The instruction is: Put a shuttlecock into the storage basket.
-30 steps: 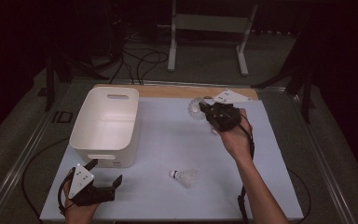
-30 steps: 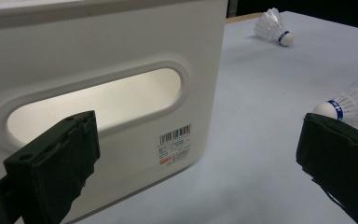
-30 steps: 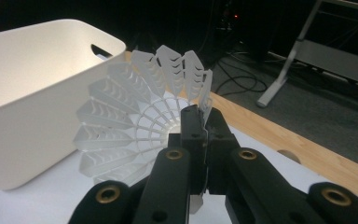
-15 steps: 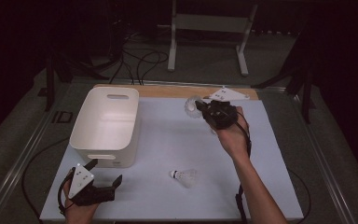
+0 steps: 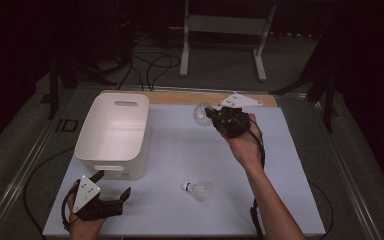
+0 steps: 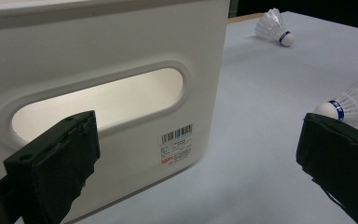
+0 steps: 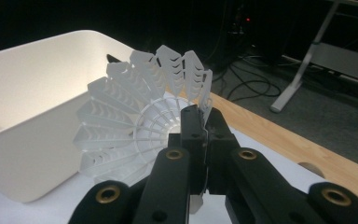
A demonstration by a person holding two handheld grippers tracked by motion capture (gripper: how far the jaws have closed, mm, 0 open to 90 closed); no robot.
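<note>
A: As we read the high view from left to right, we first meet the left gripper point(image 5: 111, 196) at the near left corner of the table point(image 5: 290, 150), jaws spread wide with nothing between them. In the left gripper view the handle slot of the white bin point(image 6: 121, 98) sits just beyond one jaw.

B: And the bin itself?

A: We see the bin point(image 5: 114, 132) standing upright just behind that gripper, open side up. To its right, a loose shuttlecock point(image 5: 197, 190) lies on its side on the table, cork end pointing left toward the left gripper, skirt to the right.

B: Then the one in hand?

A: Farther right and toward the far edge, the right gripper point(image 5: 211, 116) has its jaws pressed together on the rim of the held shuttlecock point(image 5: 200, 114), lifted off the table. In the right gripper view the pinch is on the skirt wall of the held shuttlecock point(image 7: 135, 121), open end facing us, cork away.

B: So which relation governs the coming move?

A: We judge it to be this: the bin lies to the left of the right gripper, its opening well apart from the shuttlecock, whose long axis points roughly toward it.
</note>
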